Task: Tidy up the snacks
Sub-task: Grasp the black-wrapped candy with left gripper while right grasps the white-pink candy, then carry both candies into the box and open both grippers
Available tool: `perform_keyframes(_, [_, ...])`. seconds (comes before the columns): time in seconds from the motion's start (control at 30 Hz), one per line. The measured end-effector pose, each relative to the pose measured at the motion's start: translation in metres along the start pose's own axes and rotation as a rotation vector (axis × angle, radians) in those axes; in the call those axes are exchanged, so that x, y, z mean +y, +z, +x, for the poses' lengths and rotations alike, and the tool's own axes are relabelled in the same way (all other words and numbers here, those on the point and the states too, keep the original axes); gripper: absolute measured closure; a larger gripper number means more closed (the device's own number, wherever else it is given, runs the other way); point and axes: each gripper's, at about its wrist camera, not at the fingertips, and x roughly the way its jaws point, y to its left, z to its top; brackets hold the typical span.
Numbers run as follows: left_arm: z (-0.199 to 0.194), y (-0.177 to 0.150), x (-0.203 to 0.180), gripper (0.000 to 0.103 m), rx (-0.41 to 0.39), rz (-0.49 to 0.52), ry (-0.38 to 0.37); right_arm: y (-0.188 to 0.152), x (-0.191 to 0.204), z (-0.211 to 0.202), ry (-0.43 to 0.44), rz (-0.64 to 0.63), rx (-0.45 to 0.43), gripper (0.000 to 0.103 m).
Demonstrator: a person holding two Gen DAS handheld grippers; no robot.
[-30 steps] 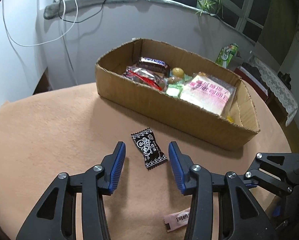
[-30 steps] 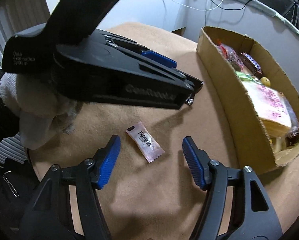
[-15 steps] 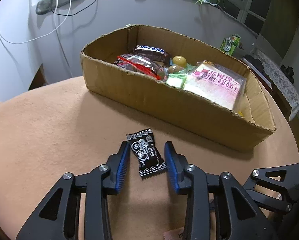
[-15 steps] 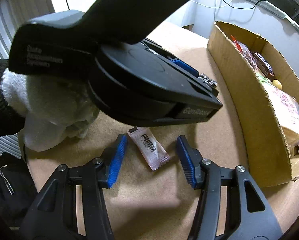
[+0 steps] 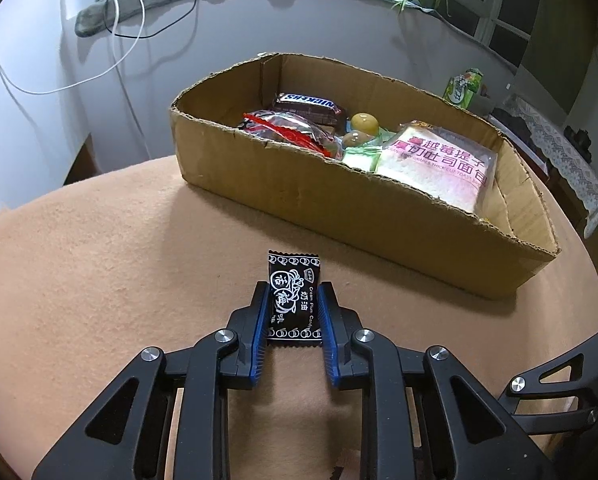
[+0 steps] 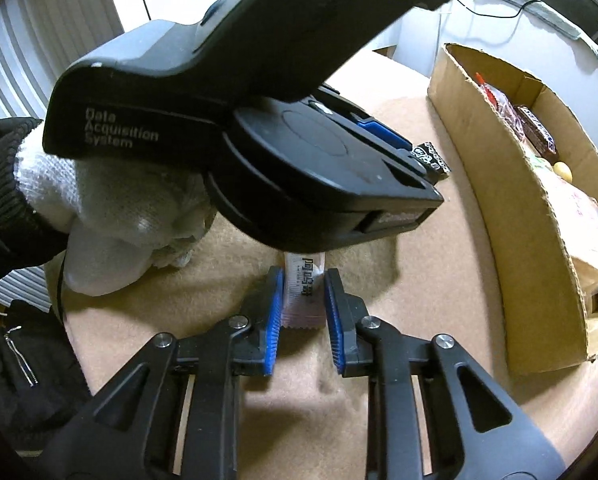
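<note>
My left gripper (image 5: 293, 294) is shut on a black candy packet (image 5: 293, 288) with white print, held just above the tan table (image 5: 99, 264). My right gripper (image 6: 302, 280) is shut on a pale pink candy packet (image 6: 301, 286). The open cardboard box (image 5: 339, 200) stands ahead of the left gripper and holds a Snickers bar (image 5: 309, 104), a red-wrapped snack (image 5: 287, 128) and a pink toast pack (image 5: 435, 160). In the right wrist view the box (image 6: 519, 208) stands on the right, and the left gripper's body (image 6: 299, 152) fills the upper middle, with the black packet's end (image 6: 433, 156) showing past it.
A gloved hand (image 6: 99, 200) holds the left gripper. Part of the right gripper (image 5: 559, 380) shows at the lower right of the left wrist view. White cables (image 5: 127, 40) hang on the wall behind. The round table's edge curves close at the left and right.
Both grippers closed from open onto their packets: the left on the black candy, the right on the pink one. Both moved forward, nearer the box.
</note>
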Motion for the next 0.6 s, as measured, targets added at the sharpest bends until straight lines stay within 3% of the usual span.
perform_keyframes(0.6, [-0.037,-0.007,0.012,0.081,-0.074,-0.039,0.021,-0.015,-0.015,-0.040,-0.029,0.137,-0.106,0.082])
